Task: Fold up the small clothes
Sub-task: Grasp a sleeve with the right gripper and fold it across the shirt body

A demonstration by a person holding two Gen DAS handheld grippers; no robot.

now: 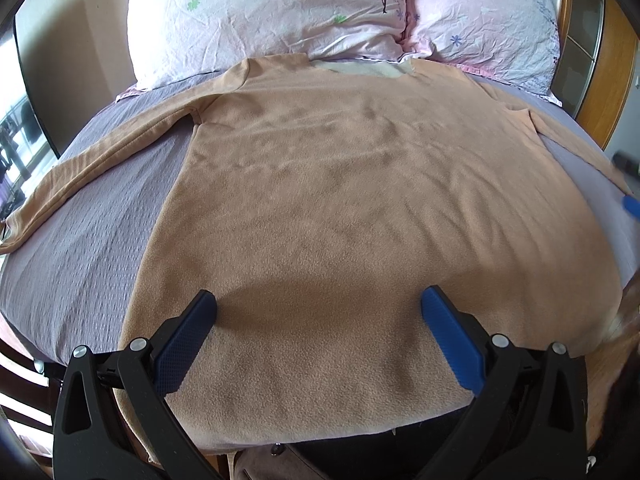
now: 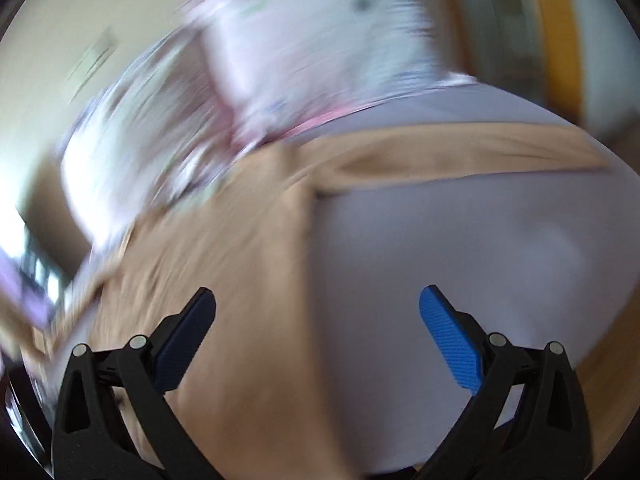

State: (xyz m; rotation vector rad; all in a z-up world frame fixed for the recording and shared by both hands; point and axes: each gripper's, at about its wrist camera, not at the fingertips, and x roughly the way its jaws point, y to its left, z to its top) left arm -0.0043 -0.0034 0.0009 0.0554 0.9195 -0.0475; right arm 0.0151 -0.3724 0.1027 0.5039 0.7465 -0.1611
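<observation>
A tan long-sleeved fleece top [image 1: 360, 184] lies flat on the grey bedsheet [image 1: 88, 240], neckline toward the pillows, both sleeves spread outward. My left gripper [image 1: 318, 300] is open and empty above the top's lower hem. In the blurred right wrist view my right gripper [image 2: 318, 300] is open and empty over the top's right side edge [image 2: 256, 264], with the right sleeve [image 2: 460, 148] stretching away ahead. A blue fingertip of the right gripper [image 1: 632, 206] shows at the right edge of the left wrist view.
Two pale floral pillows [image 1: 264, 16] lean at the head of the bed. A wooden headboard [image 1: 600, 80] runs along the right. The bed's near edge lies under the left gripper, with dark furniture slats [image 1: 16, 392] at the lower left.
</observation>
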